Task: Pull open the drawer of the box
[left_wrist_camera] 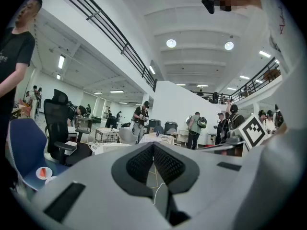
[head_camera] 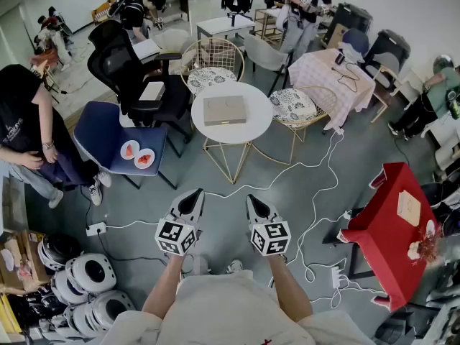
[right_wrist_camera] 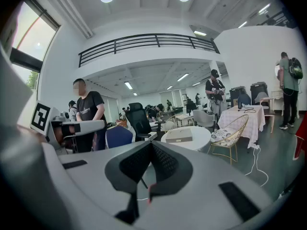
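Note:
A flat tan box (head_camera: 225,110) lies on a round white table (head_camera: 255,128) a few steps ahead of me; the right gripper view shows the box (right_wrist_camera: 179,135) from the side. Both grippers hang low in front of my body, well short of the table. My left gripper (head_camera: 192,196) is shut, tips together, with nothing between them (left_wrist_camera: 153,145). To its right my other gripper (head_camera: 253,200) is shut too and holds nothing (right_wrist_camera: 151,143). I cannot make out the box's drawer from here.
Wire chairs with cushions (head_camera: 295,106) ring the table. A blue chair (head_camera: 118,139) with two small plates stands at the left, beside a black office chair (head_camera: 126,70). White cables (head_camera: 316,214) trail over the floor. A red table (head_camera: 392,228) is at the right, helmets (head_camera: 83,282) at the lower left. People stand around.

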